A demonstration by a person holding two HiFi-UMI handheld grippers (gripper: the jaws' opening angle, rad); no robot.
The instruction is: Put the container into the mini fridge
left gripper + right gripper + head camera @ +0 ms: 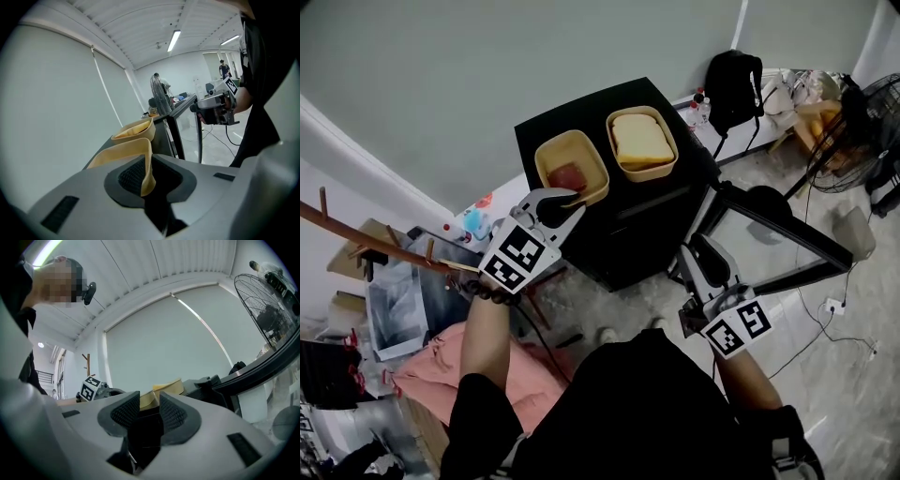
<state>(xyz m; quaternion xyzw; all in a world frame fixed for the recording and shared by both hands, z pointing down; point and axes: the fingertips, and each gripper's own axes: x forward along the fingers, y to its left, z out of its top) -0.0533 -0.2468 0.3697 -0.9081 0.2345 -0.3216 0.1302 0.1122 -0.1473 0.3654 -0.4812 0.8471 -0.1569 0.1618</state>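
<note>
Black fridge [581, 108] against grey wall, door [778, 230] open. On top, container [566, 137], near wall pinched between left gripper [555, 206] jaws, likely for lifting. Right gripper [701, 253] jaws part-open, empty, beside door.

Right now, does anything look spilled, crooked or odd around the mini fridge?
Nothing stands out. The red-food container and the bread container sit level on the mini fridge, nothing spilled. The left gripper clamps the red-food container's rim; the fridge door stands open.
</note>
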